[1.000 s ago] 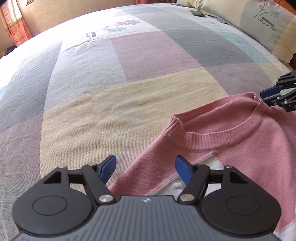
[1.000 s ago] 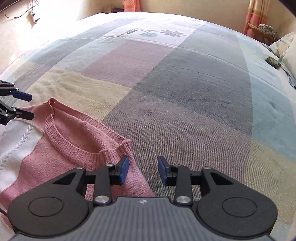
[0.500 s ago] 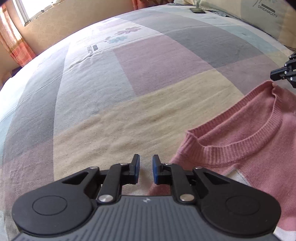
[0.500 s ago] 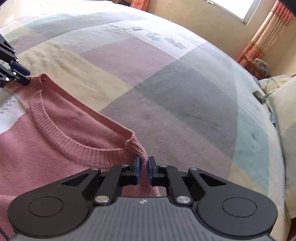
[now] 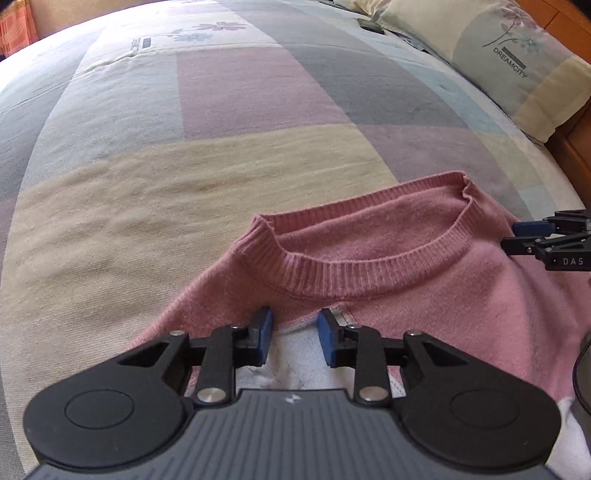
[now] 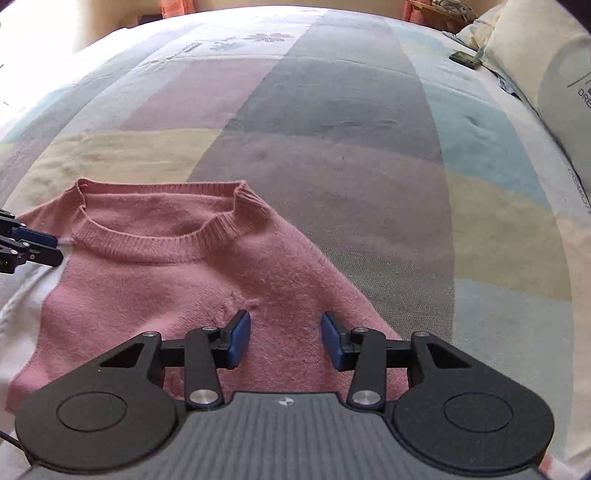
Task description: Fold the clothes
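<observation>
A pink knit sweater (image 5: 406, 295) with a white panel lies flat on the bed, its ribbed collar (image 5: 354, 266) pointing away from me. My left gripper (image 5: 295, 334) hovers over the sweater's left shoulder where pink meets white. Its jaws are opening, with nothing pinched between the blue pads. My right gripper (image 6: 284, 339) stands over the right shoulder of the sweater (image 6: 184, 280), jaws also opening and empty. Each gripper shows at the edge of the other's view: the right gripper (image 5: 535, 240) and the left gripper (image 6: 29, 247).
The bed is covered with a patchwork spread (image 5: 184, 184) of pastel blocks. A pillow (image 5: 517, 62) lies at the far right, with a small dark object (image 5: 371, 25) beside it. A wooden bed frame (image 5: 576, 147) runs along the right edge.
Half a second ago both grippers were shut at the sweater's collar edges; both now stand open and the sweater lies flat. The right gripper has shifted over the shoulder.
</observation>
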### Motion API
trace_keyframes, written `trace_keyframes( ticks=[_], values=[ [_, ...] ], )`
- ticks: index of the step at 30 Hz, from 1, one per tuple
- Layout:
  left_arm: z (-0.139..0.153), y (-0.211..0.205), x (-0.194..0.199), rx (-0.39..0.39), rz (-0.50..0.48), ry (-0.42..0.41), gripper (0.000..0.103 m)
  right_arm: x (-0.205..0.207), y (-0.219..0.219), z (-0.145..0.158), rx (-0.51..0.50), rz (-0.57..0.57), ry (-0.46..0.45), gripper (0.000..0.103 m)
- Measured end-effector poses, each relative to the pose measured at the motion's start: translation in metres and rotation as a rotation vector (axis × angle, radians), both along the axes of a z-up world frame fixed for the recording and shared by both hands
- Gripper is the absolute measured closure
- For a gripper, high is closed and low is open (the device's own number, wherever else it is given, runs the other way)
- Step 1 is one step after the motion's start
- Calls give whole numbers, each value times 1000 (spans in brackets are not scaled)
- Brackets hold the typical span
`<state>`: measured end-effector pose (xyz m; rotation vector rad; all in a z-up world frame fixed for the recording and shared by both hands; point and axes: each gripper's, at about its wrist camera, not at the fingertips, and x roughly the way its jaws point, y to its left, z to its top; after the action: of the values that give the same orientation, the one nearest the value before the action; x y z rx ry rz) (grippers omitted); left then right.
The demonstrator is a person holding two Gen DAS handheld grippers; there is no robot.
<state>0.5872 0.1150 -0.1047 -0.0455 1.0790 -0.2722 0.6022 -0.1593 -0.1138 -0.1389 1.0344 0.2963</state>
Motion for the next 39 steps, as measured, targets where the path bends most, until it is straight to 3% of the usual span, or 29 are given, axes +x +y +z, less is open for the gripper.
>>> trace_keyframes(
  ticks=[3, 6, 9, 13, 17, 18, 20, 24, 28, 33, 37, 39],
  values=[
    [3, 1, 20, 24, 50, -6, 74, 13, -10, -6, 76, -42, -32, 49],
    [9, -4, 27, 38, 78, 20, 75, 24, -7, 0, 55, -38, -43, 44],
    [24, -13, 10, 58, 46, 0, 72, 23, -14, 14, 53, -79, -21, 42],
    [36, -28, -28, 55, -41, 7, 61, -24, -34, 38, 85, -117, -42, 32],
    [19, -37, -59, 96, -64, 72, 57, -71, -57, 29, 73, -158, 8, 31],
    [13, -34, -66, 135, -35, 80, 57, -77, -65, 23, 51, -181, 20, 31],
    [15, -24, -66, 114, 3, 99, 56, -79, -86, 8, 14, -255, 41, 31],
    [20, -20, -66, 102, 23, 117, 57, -64, -135, 15, 101, -431, 34, 31],
    [15, -33, -65, 128, 3, 122, 53, -56, -136, 28, 94, -479, 1, 30],
    [13, -40, -67, 150, -22, 107, 48, -42, -118, 4, 101, -580, 51, 29],
    [12, -39, -65, 138, -21, 113, 46, -48, -87, -6, -41, -594, 15, 19],
    [12, -41, -63, 142, -23, 122, 46, -39, -93, -10, -47, -606, 15, 9]
  ],
)
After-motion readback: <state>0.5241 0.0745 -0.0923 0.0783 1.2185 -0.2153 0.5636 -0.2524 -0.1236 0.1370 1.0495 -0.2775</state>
